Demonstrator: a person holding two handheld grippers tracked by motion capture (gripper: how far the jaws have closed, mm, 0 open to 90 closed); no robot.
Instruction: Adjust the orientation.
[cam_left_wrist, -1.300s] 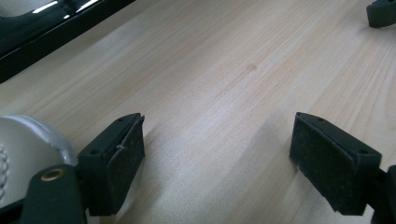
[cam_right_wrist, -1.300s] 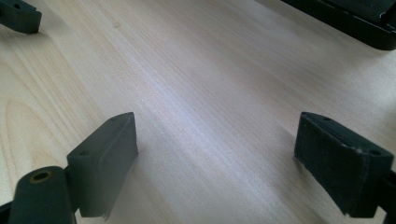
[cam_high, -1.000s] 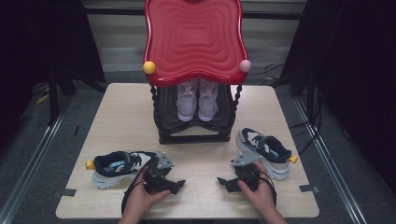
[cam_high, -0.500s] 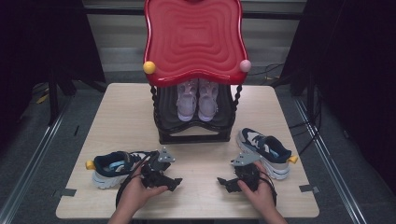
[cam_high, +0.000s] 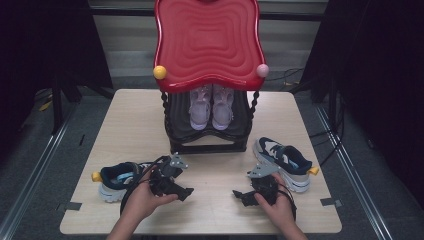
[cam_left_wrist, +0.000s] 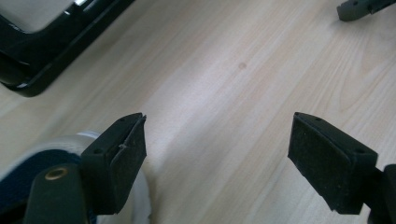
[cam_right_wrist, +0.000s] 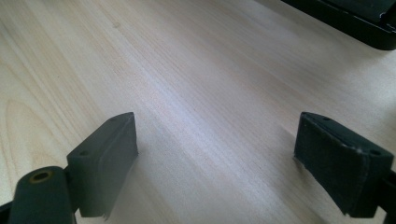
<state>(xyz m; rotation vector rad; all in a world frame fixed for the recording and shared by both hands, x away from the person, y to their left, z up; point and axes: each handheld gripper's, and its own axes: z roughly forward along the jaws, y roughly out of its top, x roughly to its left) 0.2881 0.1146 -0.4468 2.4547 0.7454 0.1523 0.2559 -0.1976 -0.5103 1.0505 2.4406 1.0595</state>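
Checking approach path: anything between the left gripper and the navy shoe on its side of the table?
Nothing visible. The left gripper is right beside the navy shoe, jaws open over bare table. The left gripper view shows the shoe's edge by one of the jaws, with nothing between.

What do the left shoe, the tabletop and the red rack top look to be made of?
Left shoe: apparently dark textile upper with a white, rubbery-looking sole.
Tabletop: light wood or wood-look laminate, matt, with visible grain.
Red rack top: probably moulded plastic, glossy, with rippled ridges that catch highlights.
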